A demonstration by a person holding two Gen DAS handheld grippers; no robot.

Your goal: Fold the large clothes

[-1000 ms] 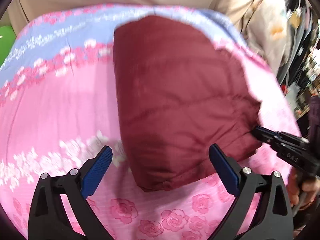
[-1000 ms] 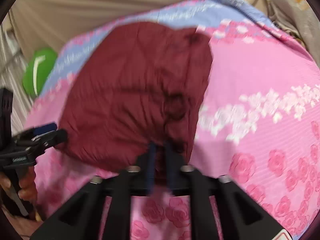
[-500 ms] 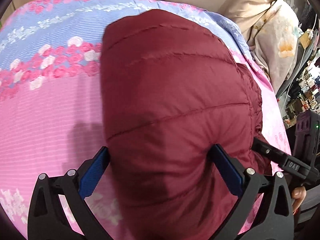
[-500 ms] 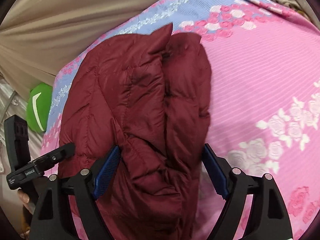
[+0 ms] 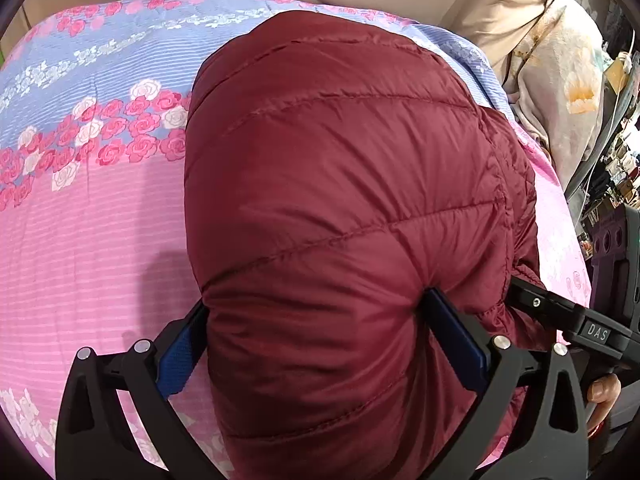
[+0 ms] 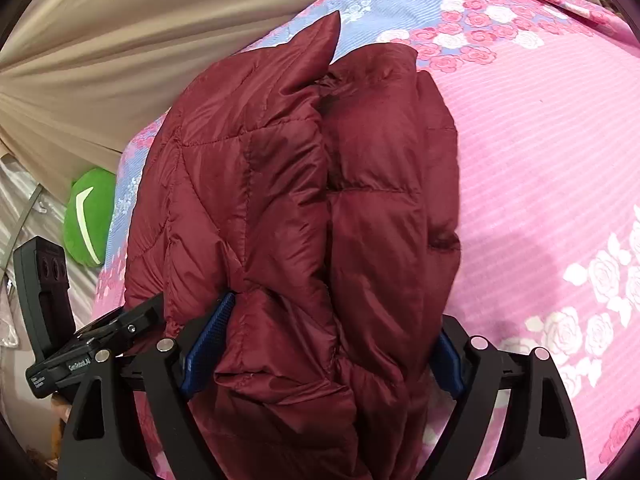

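Jacket (image 5: 340, 160) front and centre, dark red and quilted, lying in a puffy bundle on the flowered pink bedspread (image 5: 100, 220). How do the left tongs (image 5: 316, 300) look?

– Spread wide and tilted steeply down at the bed. The padding swells up between the blue pads (image 5: 180, 352) and brushes both, but I see no real pinch.

And the right tongs (image 6: 336, 316)?

– Same downward tilt, just beside the left pair, at the jacket's near edge. Its jaws are wide and closing, with folded layers bunched between them.

Any hands?

– Fingertips of the right hand (image 5: 600, 396) curl under its handle.

Beyond that?

– A green cushion (image 6: 90, 216) and a beige curtain (image 6: 100, 60) past the bed.
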